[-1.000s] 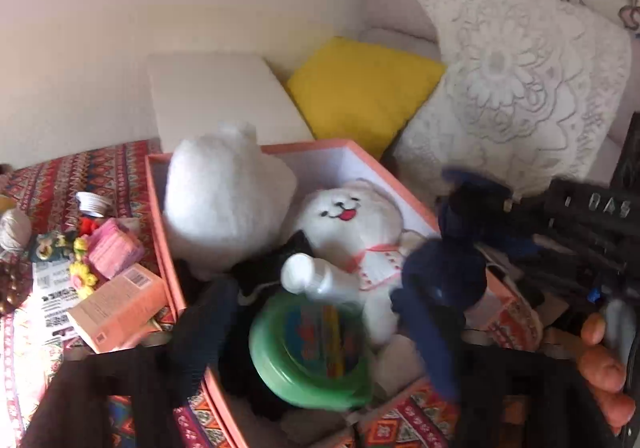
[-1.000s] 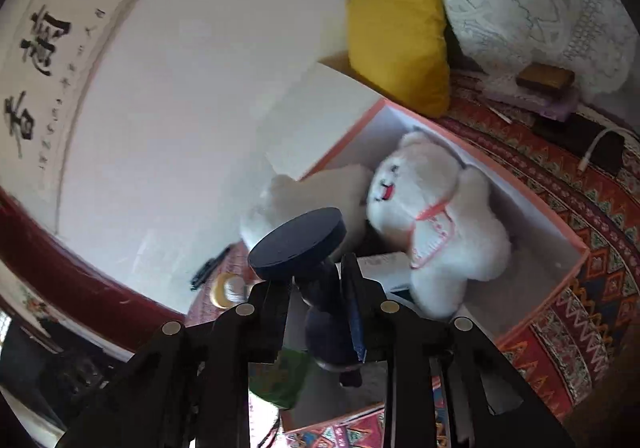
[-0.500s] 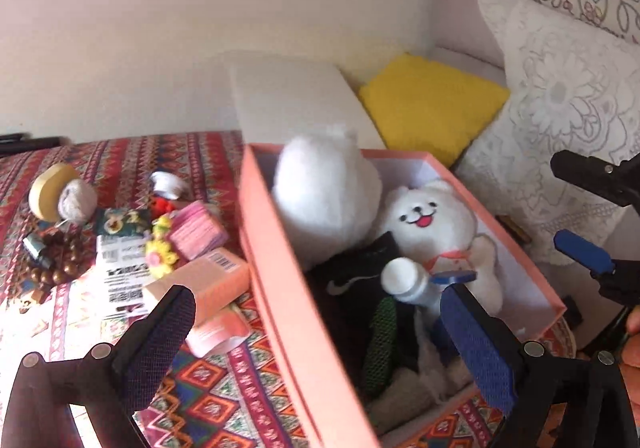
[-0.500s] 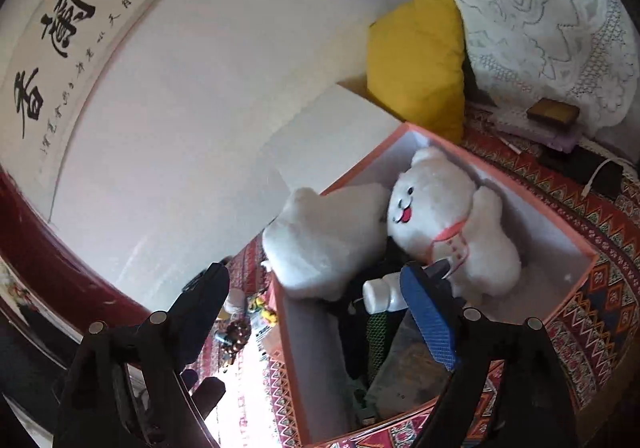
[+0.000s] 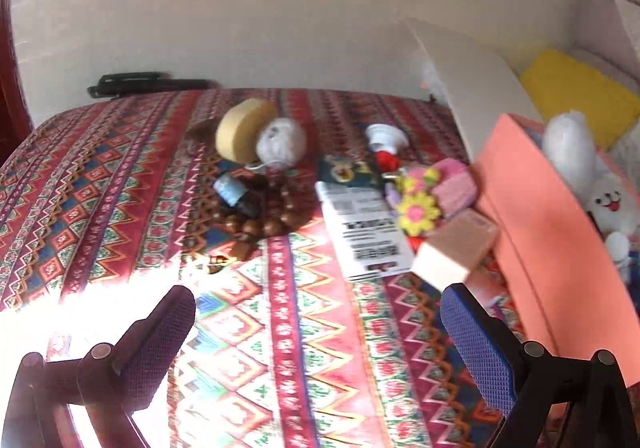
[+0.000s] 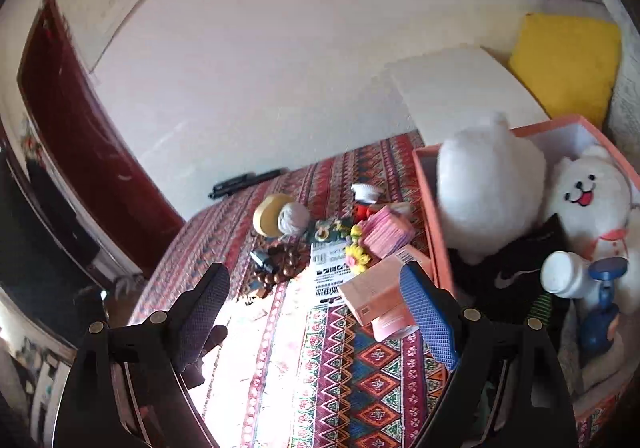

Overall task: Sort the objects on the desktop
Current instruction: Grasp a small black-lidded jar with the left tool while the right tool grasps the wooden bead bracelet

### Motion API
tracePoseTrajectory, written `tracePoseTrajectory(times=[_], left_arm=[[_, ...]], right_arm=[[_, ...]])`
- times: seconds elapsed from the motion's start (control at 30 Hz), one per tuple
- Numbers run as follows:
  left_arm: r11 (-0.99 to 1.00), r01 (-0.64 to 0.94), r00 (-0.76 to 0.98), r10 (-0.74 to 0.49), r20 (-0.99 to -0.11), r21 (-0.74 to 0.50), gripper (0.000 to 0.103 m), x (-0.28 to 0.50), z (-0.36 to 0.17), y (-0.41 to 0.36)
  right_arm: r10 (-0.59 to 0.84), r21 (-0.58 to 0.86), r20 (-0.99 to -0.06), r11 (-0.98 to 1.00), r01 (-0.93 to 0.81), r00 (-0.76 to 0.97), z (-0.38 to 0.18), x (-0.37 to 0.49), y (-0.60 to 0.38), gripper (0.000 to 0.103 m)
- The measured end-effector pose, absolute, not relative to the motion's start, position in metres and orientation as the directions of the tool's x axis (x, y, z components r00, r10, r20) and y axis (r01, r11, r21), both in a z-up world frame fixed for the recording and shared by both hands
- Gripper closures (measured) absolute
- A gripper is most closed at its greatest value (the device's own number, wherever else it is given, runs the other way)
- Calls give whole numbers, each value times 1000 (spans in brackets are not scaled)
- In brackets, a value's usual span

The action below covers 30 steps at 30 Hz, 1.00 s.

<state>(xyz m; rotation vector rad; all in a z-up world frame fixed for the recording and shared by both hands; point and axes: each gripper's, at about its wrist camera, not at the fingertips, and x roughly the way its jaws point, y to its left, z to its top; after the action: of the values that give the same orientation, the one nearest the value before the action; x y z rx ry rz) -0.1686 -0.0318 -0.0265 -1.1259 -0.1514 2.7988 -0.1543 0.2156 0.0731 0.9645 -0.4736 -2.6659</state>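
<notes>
Loose items lie on the patterned cloth: a tape roll [image 5: 242, 135], a ball of string [image 5: 281, 141], wooden beads [image 5: 260, 213], a printed leaflet [image 5: 364, 232], a flower toy [image 5: 418, 207], a pink pack [image 5: 454, 183] and a peach carton [image 5: 456, 248]. The orange box [image 5: 548, 244] at right holds plush toys [image 6: 490, 183], a white bottle [image 6: 566, 275] and a blue dumbbell [image 6: 604, 304]. My left gripper [image 5: 318, 322] is open above bare cloth in front of the items. My right gripper [image 6: 316, 308] is open too, with the carton [image 6: 378, 288] near its right finger.
A white board [image 6: 460, 87] leans on the wall behind the box, with a yellow cushion [image 6: 568, 63] beside it. A black object [image 5: 140, 83] lies at the table's far edge. Strong glare whitens the cloth at lower left. A dark red door [image 6: 80, 135] stands at left.
A second ago both grippers were shut on things over the box, the right on the blue dumbbell. Both have opened and swung left to the loose items; the dumbbell lies in the box.
</notes>
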Motion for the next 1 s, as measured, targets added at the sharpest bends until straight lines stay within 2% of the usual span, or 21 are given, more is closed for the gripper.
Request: tracePoseTrajectory(times=[0.13, 0.27, 0.47, 0.5, 0.57, 0.6, 0.73, 0.87, 0.9, 0.93, 0.97, 1.0], left_arm=[[-969, 7, -658, 181, -731, -246, 2, -213, -54, -72], [-956, 52, -639, 191, -745, -290, 3, -262, -69, -86], [-965, 63, -614, 164, -772, -255, 6, -337, -98, -86], [-964, 70, -603, 165, -780, -257, 12, -349, -105, -86], [-962, 66, -577, 180, -797, -265, 50, -368, -118, -87], [-956, 56, -572, 206, -794, -288, 65, -374, -121, -88], [-946, 9, -602, 254, -757, -325, 75, -366, -106, -97], [-932, 16, -631, 271, -727, -361, 77, -350, -85, -123], [-929, 25, -639, 270, -720, -370, 79, -346, -80, -131], [-925, 34, -647, 268, -714, -379, 79, -341, -75, -139], [-921, 43, -655, 267, -707, -387, 79, -337, -70, -148], [-921, 51, -660, 260, -705, -387, 79, -332, -65, -153]], right_arm=[[-353, 333, -671, -929, 160, -652, 34, -196, 169, 19], [-342, 296, -726, -939, 178, -597, 3, -230, 143, 25], [-331, 260, -749, -944, 205, -574, -18, -279, 118, 31], [-331, 256, -757, -944, 211, -563, -24, -288, 113, 32], [-325, 225, -779, -943, 246, -536, -38, -303, 97, 32], [-321, 205, -790, -941, 268, -522, -44, -310, 87, 32], [-295, 87, -804, -917, 389, -517, -63, -330, 42, 32], [-324, 13, -813, -842, 539, -485, -85, -348, -3, 29], [-326, 9, -823, -826, 564, -465, -93, -353, -11, 31], [-302, -5, -841, -825, 565, -449, -104, -360, -16, 56], [-298, 0, -849, -826, 564, -436, -109, -365, -19, 57], [-330, 50, -849, -828, 558, -413, -106, -365, -15, 81]])
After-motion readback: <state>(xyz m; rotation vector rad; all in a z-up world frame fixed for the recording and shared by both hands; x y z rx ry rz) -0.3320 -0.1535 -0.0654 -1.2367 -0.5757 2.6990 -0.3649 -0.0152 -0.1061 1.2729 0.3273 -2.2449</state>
